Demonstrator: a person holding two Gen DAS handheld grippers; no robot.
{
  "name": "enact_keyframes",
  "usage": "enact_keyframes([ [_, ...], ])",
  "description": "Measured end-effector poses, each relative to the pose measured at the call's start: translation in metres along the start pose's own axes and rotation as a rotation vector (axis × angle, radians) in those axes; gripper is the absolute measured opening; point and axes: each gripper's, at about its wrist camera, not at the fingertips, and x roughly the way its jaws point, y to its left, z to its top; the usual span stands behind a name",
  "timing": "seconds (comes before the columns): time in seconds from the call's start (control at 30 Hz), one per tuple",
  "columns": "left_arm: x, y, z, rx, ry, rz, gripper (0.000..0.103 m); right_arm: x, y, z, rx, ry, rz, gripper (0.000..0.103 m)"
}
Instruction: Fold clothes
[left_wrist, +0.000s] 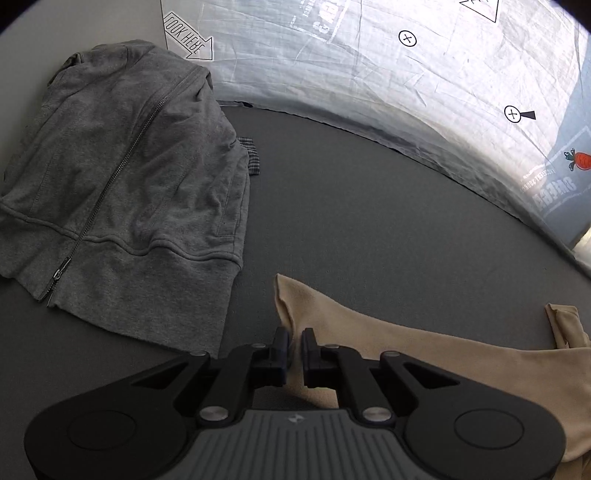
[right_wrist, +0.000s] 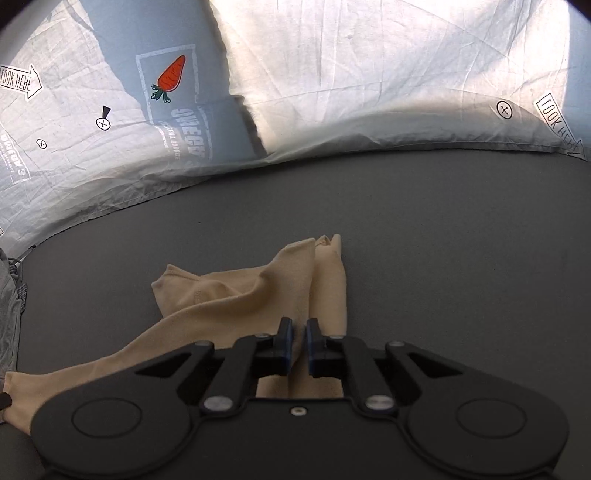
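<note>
A beige garment (left_wrist: 424, 354) lies stretched across the dark grey surface (left_wrist: 351, 206). My left gripper (left_wrist: 294, 341) is shut on its left edge, near a raised corner. In the right wrist view the same beige garment (right_wrist: 236, 295) runs left from my right gripper (right_wrist: 299, 332), which is shut on a bunched, folded part of it. The cloth hangs slightly taut between the two grippers. A grey zip hoodie (left_wrist: 122, 177) lies folded on the surface to the left of my left gripper.
A pale printed bed sheet (left_wrist: 406, 74) with a carrot picture (right_wrist: 171, 77) rises behind the surface in both views. A small checked cloth (left_wrist: 251, 155) peeks out from under the hoodie's far side. The hoodie's edge shows at the left in the right wrist view (right_wrist: 9, 295).
</note>
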Motion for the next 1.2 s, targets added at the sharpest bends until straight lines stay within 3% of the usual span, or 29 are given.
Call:
enact_keyframes([
  [0.23, -0.023, -0.014, 0.005, 0.023, -0.048, -0.059, 0.009, -0.011, 0.001, -0.003, 0.021, 0.01, -0.031, 0.014],
  [0.47, -0.07, -0.075, -0.007, 0.123, -0.102, -0.293, 0.009, -0.058, -0.017, -0.031, 0.088, -0.019, 0.001, 0.018],
  [0.53, -0.076, -0.098, -0.02, 0.17, -0.068, -0.379, 0.009, -0.07, -0.024, -0.043, 0.099, -0.018, 0.0, 0.018],
  [0.6, -0.073, -0.124, -0.041, 0.231, 0.016, -0.48, 0.01, -0.08, -0.03, -0.054, 0.119, -0.016, 0.002, 0.018],
  [0.7, -0.045, -0.151, -0.075, 0.26, 0.231, -0.585, 0.017, -0.088, -0.039, -0.067, 0.157, -0.005, 0.014, 0.019],
  [0.73, -0.034, -0.156, -0.084, 0.257, 0.309, -0.578, 0.026, -0.091, -0.042, -0.071, 0.169, -0.001, 0.018, 0.021],
  [0.77, -0.028, -0.156, -0.093, 0.244, 0.337, -0.565, 0.026, -0.093, -0.044, -0.075, 0.18, 0.002, 0.025, 0.021],
  [0.8, -0.029, -0.153, -0.099, 0.232, 0.323, -0.566, 0.034, -0.094, -0.045, -0.077, 0.185, 0.005, 0.036, 0.022],
  [0.83, -0.031, -0.151, -0.099, 0.234, 0.322, -0.56, 0.055, -0.095, -0.045, -0.079, 0.188, 0.006, 0.05, 0.023],
  [0.87, -0.031, -0.15, -0.098, 0.24, 0.335, -0.54, 0.063, -0.095, -0.044, -0.081, 0.189, 0.007, 0.065, 0.023],
  [1.03, -0.027, -0.127, -0.088, 0.165, 0.339, -0.474, 0.069, -0.089, -0.023, -0.078, 0.141, 0.009, 0.17, 0.026],
  [1.17, -0.021, -0.114, -0.081, 0.079, 0.364, -0.512, 0.071, -0.073, 0.01, -0.067, 0.031, 0.026, 0.271, 0.026],
  [1.2, -0.019, -0.115, -0.079, 0.067, 0.374, -0.523, 0.077, -0.068, 0.019, -0.064, -0.005, 0.031, 0.292, 0.026],
])
